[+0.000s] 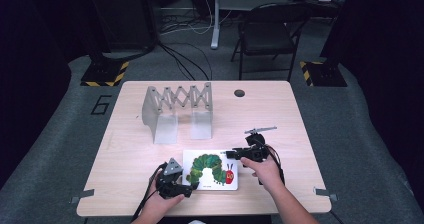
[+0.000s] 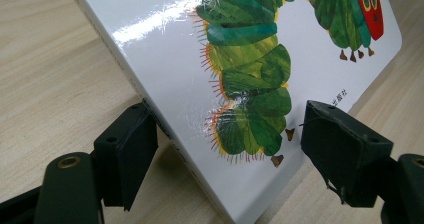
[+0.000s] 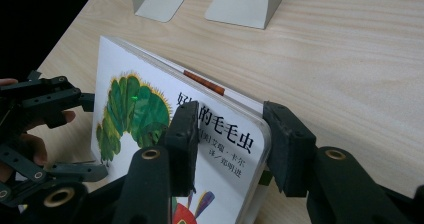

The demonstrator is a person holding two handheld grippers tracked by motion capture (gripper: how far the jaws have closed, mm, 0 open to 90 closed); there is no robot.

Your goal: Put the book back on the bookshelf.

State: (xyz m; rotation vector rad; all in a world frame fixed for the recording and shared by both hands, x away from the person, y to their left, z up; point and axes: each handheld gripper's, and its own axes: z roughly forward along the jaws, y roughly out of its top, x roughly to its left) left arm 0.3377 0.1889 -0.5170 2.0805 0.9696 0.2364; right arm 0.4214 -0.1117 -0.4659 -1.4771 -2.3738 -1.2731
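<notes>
A white board book (image 1: 210, 170) lies near the front edge of the desk (image 1: 125, 149), in front of a grey accordion-style book rack (image 1: 178, 109) that stands well behind it. Its cover shows a green caterpillar with a red head, and bold black Chinese characters — "的毛毛虫" can be read in the right gripper view, with smaller lines beneath that include "[美] 艾瑞" and "译/郑明进"; the rest is hidden by a jaw. The left gripper view shows a tiny line ending in "版社" near the cover's edge.

The right gripper (image 3: 227, 134) is clamped on the book at the corner nearest the title, 1 jaw on the cover and 1 against the outer edge. The left gripper (image 2: 225, 154) straddles the opposite corner by the caterpillar's tail — its 2 jaws stand apart, the left one at the book's side edge, the right one clear of the cover.
</notes>
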